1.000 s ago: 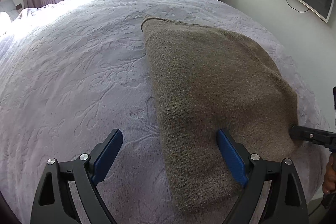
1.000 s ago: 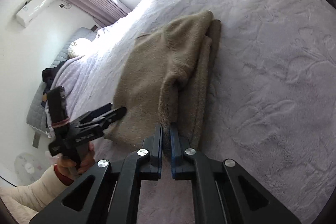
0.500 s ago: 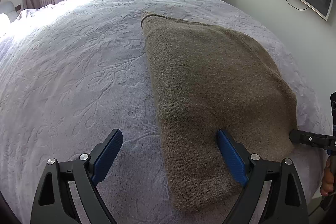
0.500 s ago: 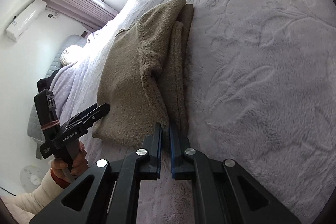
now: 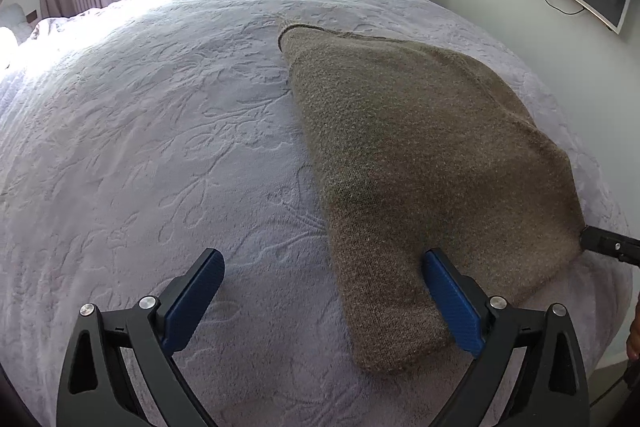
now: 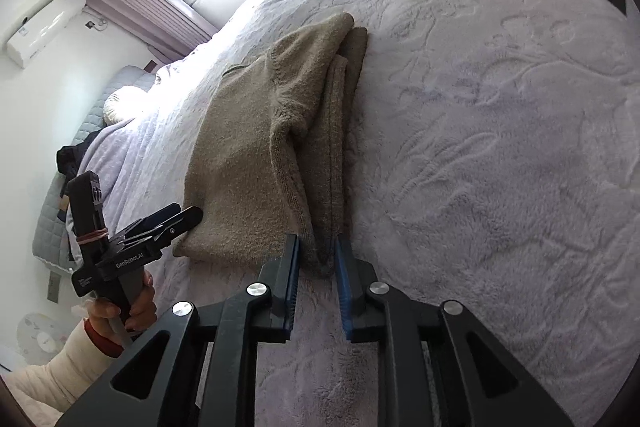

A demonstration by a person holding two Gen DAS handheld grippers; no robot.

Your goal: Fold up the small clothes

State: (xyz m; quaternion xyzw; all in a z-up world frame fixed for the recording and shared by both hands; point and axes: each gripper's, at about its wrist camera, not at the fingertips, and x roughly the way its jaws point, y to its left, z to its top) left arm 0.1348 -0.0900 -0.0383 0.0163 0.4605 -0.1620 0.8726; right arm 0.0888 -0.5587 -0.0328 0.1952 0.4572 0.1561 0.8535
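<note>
At lower centre, your right gripper (image 6: 317, 259) stands slightly parted around the soft, limp sweater's (image 6: 248, 163) hem; your left gripper (image 5: 324, 291) gapes wide; pinch thick folded edges.

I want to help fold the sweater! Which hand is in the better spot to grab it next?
Probably the right gripper: its slightly parted fingers sit around the sweater's near corner. The left gripper is wide open, above the other corner.
</note>
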